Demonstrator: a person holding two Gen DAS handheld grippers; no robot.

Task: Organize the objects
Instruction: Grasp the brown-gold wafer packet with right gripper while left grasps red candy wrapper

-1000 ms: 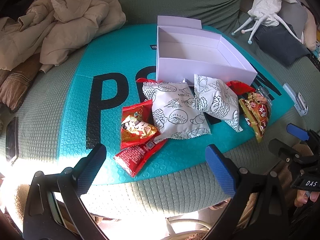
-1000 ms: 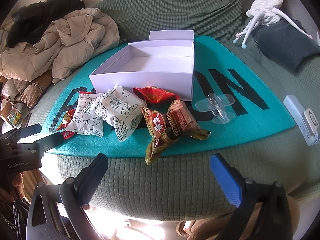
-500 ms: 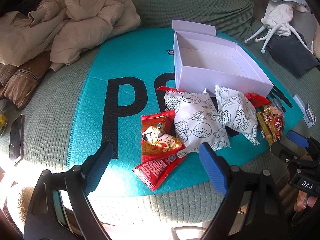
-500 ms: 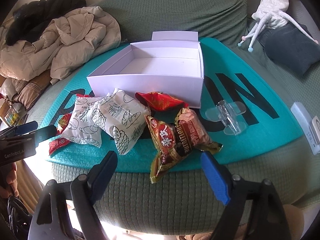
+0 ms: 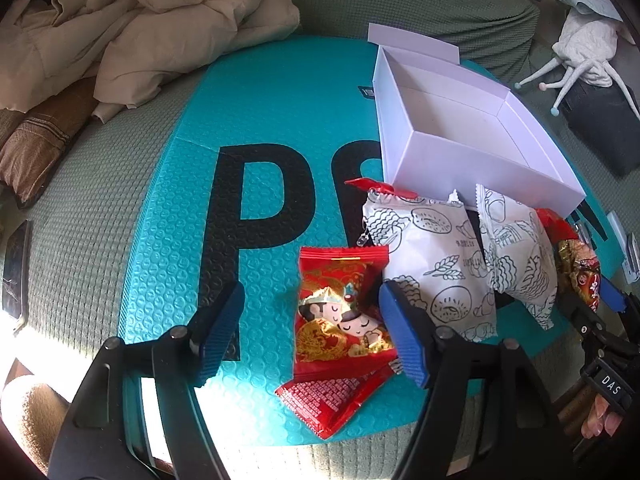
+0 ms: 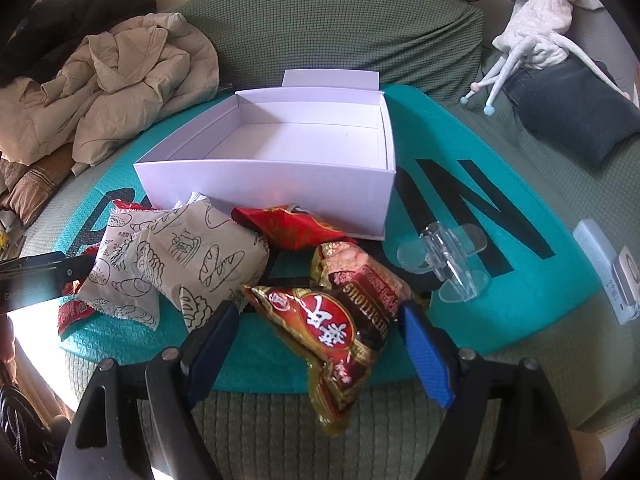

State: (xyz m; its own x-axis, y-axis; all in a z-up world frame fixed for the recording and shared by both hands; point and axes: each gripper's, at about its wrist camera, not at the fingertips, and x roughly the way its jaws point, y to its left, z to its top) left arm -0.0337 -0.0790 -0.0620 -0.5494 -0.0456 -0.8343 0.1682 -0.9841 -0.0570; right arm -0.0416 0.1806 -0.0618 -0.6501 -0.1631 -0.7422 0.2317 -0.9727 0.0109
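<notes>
An open white box (image 5: pixel 460 148) (image 6: pixel 264 188) stands on a teal mat (image 5: pixel 180 200) with snack packets in front of it. My left gripper (image 5: pixel 310 336) hovers over a red packet with a cartoon couple (image 5: pixel 340 312). Its jaws are closing; the right finger overlaps the packet's edge and the left finger is apart from it. A second red packet (image 5: pixel 328 396) lies underneath. My right gripper (image 6: pixel 318 348) straddles a brown and gold packet (image 6: pixel 340 320), which lies flat between the pads; I see no squeeze. Two white illustrated packets (image 6: pixel 120 268) (image 6: pixel 200 256) lie between the grippers.
Another red packet (image 6: pixel 288 228) leans against the box front. A clear plastic clip (image 6: pixel 444 260) sits on the mat to the right, with a white remote (image 6: pixel 604 268) beyond it. A beige jacket (image 5: pixel 140 28) is heaped at the back left, and a phone (image 5: pixel 14 268) lies at the far left.
Both grippers came forward and down over the packets and their jaws narrowed. The left now spans the cartoon packet, the right the brown packet. No packet has shifted.
</notes>
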